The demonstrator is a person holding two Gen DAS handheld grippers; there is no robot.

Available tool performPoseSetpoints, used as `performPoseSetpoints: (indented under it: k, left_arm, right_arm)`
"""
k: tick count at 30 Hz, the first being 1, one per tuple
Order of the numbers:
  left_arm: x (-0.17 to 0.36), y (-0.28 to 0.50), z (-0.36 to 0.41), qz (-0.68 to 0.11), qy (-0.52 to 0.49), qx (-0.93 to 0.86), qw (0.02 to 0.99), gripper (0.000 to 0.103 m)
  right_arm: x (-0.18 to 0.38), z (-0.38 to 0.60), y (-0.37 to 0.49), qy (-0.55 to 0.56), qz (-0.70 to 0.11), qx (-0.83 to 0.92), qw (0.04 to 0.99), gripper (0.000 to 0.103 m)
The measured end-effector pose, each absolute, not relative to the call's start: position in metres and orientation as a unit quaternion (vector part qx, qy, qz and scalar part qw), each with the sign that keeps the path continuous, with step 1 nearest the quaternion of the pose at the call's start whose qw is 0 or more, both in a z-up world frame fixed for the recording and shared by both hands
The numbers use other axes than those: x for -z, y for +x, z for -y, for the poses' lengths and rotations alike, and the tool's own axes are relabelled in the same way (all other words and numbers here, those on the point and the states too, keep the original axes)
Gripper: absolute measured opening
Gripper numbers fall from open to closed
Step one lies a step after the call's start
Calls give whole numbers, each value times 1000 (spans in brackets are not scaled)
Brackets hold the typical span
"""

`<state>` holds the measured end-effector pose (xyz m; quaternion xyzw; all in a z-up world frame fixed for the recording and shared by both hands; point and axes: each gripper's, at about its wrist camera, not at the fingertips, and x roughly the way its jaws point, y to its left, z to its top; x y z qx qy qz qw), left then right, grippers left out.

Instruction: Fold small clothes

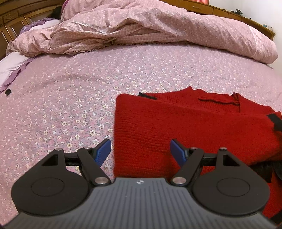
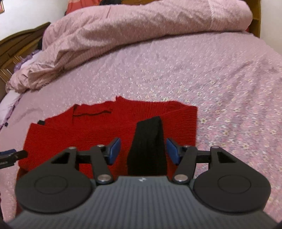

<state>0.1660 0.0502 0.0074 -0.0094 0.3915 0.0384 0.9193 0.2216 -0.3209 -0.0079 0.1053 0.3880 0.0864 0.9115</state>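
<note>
A red knit sweater (image 1: 176, 123) with black trim lies partly folded on the floral bedspread (image 1: 61, 105). My left gripper (image 1: 140, 141) hovers open over the sweater's left edge, nothing between its blue pads. In the right wrist view the same sweater (image 2: 88, 133) fills the middle, with a black cuff (image 2: 148, 149) lying folded over its red body. My right gripper (image 2: 143, 141) stands open astride that cuff, and neither pad presses on it. At the far left edge of this view a tip of the left gripper (image 2: 10, 156) shows beside the sweater.
A bunched pink duvet (image 1: 158, 30) lies across the far side of the bed, in front of a wooden headboard (image 1: 229, 10). A purple-trimmed pillow (image 1: 10, 68) and a small black item (image 1: 8, 91) sit at the left. Floral bedspread (image 2: 238, 105) stretches to the right of the sweater.
</note>
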Motion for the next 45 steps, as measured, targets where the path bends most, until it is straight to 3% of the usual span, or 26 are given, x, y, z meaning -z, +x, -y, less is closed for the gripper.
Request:
performPoseSetpoints:
  k: [4, 5, 6, 7, 9, 18, 30, 33, 40, 45]
  left_arm:
    - [-1, 171, -49, -400, -11, -39, 916, 78]
    - [0, 172, -48, -401, -9, -40, 915, 78]
    - [1, 172, -48, -401, -7, -40, 915, 78]
    - [2, 172, -48, -400, -6, -40, 915, 78]
    - [-1, 171, -46, -394, -2, -39, 918, 78]
    - [-10, 185, -28, -359, 32, -24, 933, 78]
    - [23, 228, -18, -364, 69, -24, 928, 80]
    - [28, 230, -21, -363, 71, -25, 929, 84]
    - [20, 229, -25, -374, 69, -25, 925, 86]
    - [0, 217, -30, -387, 47, -15, 921, 86]
  right_arm:
    - [21, 314, 228, 108, -398, -86, 907, 59]
    - [21, 312, 227, 107, -395, -91, 908, 52]
    - [21, 310, 226, 109, -393, -99, 908, 30]
    - [21, 309, 225, 114, -392, -104, 907, 22]
    - [17, 307, 222, 115, -384, -110, 909, 17]
    - [-46, 309, 201, 81, -276, -88, 954, 14]
    - [13, 330, 235, 85, -354, -13, 931, 14]
    - [32, 330, 238, 82, -356, -10, 931, 19]
    - [24, 335, 231, 95, -349, -10, 932, 30]
    - [-3, 336, 208, 88, -316, -1, 945, 31]
